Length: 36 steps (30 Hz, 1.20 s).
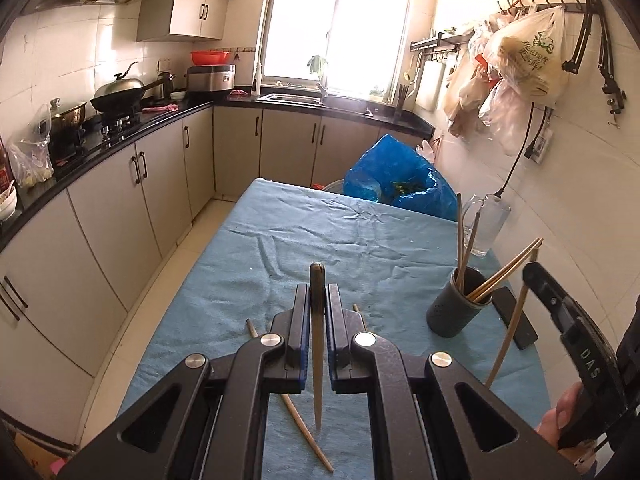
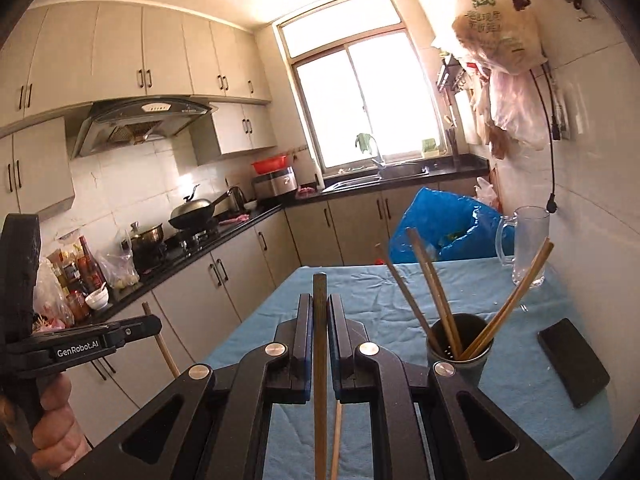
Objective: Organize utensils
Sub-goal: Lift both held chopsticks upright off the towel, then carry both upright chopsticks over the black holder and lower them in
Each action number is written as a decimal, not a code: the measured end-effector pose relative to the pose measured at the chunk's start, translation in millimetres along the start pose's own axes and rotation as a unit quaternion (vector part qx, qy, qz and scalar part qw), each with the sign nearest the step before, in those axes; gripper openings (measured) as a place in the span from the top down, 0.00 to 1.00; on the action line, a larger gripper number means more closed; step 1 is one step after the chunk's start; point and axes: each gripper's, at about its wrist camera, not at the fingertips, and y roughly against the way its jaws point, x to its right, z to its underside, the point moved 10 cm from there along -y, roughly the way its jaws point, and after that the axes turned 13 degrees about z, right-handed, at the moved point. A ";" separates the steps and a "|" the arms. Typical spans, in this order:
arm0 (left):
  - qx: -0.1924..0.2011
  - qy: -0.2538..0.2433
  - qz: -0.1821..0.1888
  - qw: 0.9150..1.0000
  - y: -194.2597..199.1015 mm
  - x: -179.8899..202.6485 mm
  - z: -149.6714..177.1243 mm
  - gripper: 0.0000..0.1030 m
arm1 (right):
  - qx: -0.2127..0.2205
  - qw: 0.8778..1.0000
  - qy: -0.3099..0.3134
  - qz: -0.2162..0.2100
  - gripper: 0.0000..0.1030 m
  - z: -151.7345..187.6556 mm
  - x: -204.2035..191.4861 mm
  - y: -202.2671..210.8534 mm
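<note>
My left gripper (image 1: 318, 292) is shut on a dark-tipped chopstick (image 1: 317, 344), held above the blue cloth with its thin end pointing back toward the camera. My right gripper (image 2: 320, 304) is shut on another wooden chopstick (image 2: 320, 360). Each gripper shows in the other view: the right gripper (image 1: 532, 276) with its chopstick (image 1: 508, 336) is at the right edge, the left gripper (image 2: 154, 326) at the left. A dark grey holder cup (image 1: 456, 308) (image 2: 460, 354) with several chopsticks stands on the cloth, right of both grippers. Loose chopsticks (image 1: 304, 428) (image 2: 337, 436) lie on the cloth below.
A black phone (image 2: 572, 360) lies right of the cup. A glass mug (image 2: 528, 244) stands by the wall, with a blue plastic bag (image 2: 436, 224) behind the table's far end. The blue-clothed table (image 1: 320, 220) has kitchen cabinets and a black counter along its left.
</note>
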 end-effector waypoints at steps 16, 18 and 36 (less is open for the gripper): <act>-0.018 -0.008 0.018 1.000 -7.7 15.3 0.4 0.93 | 0.072 0.995 -0.041 0.054 0.92 -21.4 45.2 25.4; -0.023 -0.010 0.023 0.999 -9.3 19.4 -0.9 0.93 | 0.082 0.994 -0.044 0.063 0.92 -26.0 51.1 28.4; -0.005 -0.069 0.135 0.988 -10.1 141.3 -79.8 0.93 | 0.175 0.972 -0.066 0.142 0.92 -117.2 105.6 23.5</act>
